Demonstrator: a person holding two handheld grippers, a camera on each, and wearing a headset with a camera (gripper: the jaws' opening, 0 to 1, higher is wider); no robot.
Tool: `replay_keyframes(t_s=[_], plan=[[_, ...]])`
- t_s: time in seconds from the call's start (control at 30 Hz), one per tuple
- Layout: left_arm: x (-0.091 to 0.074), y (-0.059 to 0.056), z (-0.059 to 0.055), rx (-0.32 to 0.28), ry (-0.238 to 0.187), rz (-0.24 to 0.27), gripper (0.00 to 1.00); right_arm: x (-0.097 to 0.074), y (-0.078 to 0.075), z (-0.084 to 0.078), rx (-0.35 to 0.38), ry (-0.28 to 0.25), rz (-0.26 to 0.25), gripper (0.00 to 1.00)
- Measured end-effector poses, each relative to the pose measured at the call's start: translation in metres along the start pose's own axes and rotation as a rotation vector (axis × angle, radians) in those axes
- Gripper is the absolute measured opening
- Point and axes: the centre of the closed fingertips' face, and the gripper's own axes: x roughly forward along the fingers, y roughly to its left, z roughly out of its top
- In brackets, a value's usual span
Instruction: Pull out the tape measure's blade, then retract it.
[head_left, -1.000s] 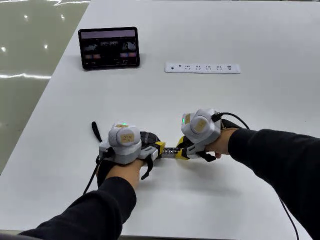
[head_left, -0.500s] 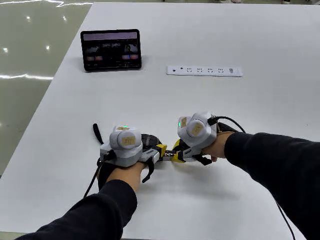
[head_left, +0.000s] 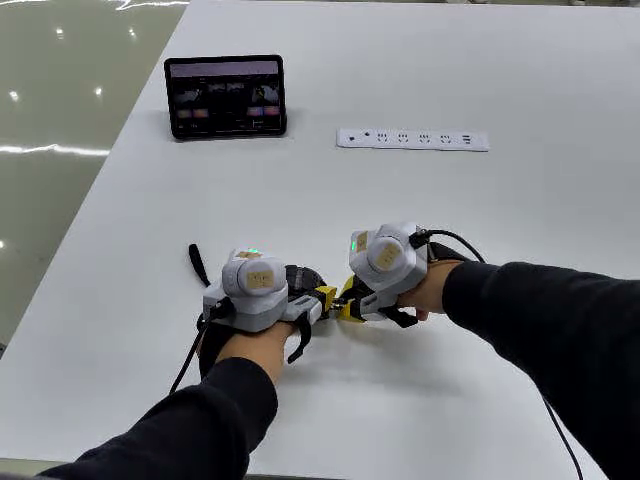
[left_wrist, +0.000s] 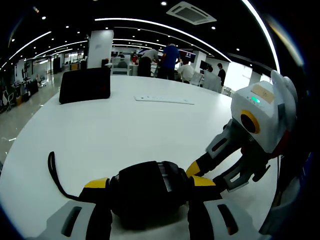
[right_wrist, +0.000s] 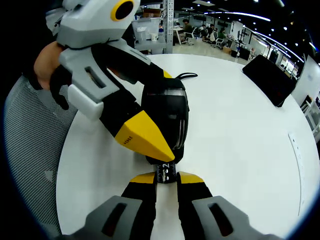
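Weight probably lies in the rigid black tape measure (head_left: 303, 281), which in the head view sits on the table (head_left: 450, 380), clamped by the left gripper (head_left: 318, 300). Left gripper view: yellow tips squeeze its rounded body, strap (left_wrist: 54, 175) trailing. Right gripper view: the right gripper (right_wrist: 165, 178) nips the thin, springy blade (right_wrist: 165, 172), barely extended, a sensible hold.

Most of tape measure (head_left: 303, 279) behind left tool (head_left: 319, 300), head view; tablet (head_left: 225, 95) screen txt too small.
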Motion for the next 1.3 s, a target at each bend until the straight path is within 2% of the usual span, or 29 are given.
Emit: replay_keyframes(t_s=[0.37, 0.5, 0.63, 0.67, 0.7, 0.73, 0.8, 0.87, 1.13, 1.27, 1.3], plan=[[0.0, 0.0, 0.0, -0.002, -0.003, 0.002, 0.57, 0.003, 0.001, 0.005, -0.007, -0.011, 0.002, 0.12], [0.0, 0.0, 0.0, -0.002, -0.003, 0.001, 0.57, 0.001, 0.001, 0.003, -0.017, -0.015, -0.006, 0.12], [0.0, 0.0, 0.0, -0.002, -0.005, 0.001, 0.57, -0.002, 0.001, -0.006, -0.027, 0.007, -0.006, 0.12], [0.0, 0.0, 0.0, -0.003, -0.005, 0.002, 0.57, -0.003, 0.003, -0.009, -0.022, 0.012, 0.006, 0.05], [0.0, 0.0, 0.0, -0.001, -0.004, 0.001, 0.57, -0.001, 0.007, 0.0, -0.023, -0.041, 0.024, 0.0], [0.001, 0.001, 0.0, -0.013, -0.007, 0.003, 0.57, -0.006, 0.001, -0.004, -0.017, 0.0, 0.007, 0.0], [0.0, -0.001, -0.001, -0.005, -0.005, 0.002, 0.57, -0.01, 0.002, 0.001, 0.029, -0.033, 0.029, 0.0], [0.0, 0.0, -0.001, -0.004, -0.006, 0.003, 0.57, -0.01, 0.001, -0.002, 0.011, -0.01, 0.017, 0.0], [0.0, 0.0, -0.001, -0.007, -0.007, 0.004, 0.59, -0.013, -0.003, -0.011, 0.022, -0.002, -0.001, 0.08], [-0.002, -0.001, -0.002, 0.005, 0.008, -0.035, 0.61, -0.019, -0.006, -0.016, 0.049, -0.013, -0.034, 0.14], [-0.004, -0.001, -0.001, 0.028, 0.011, -0.042, 0.61, -0.022, -0.007, -0.016, 0.058, -0.022, -0.048, 0.17]])
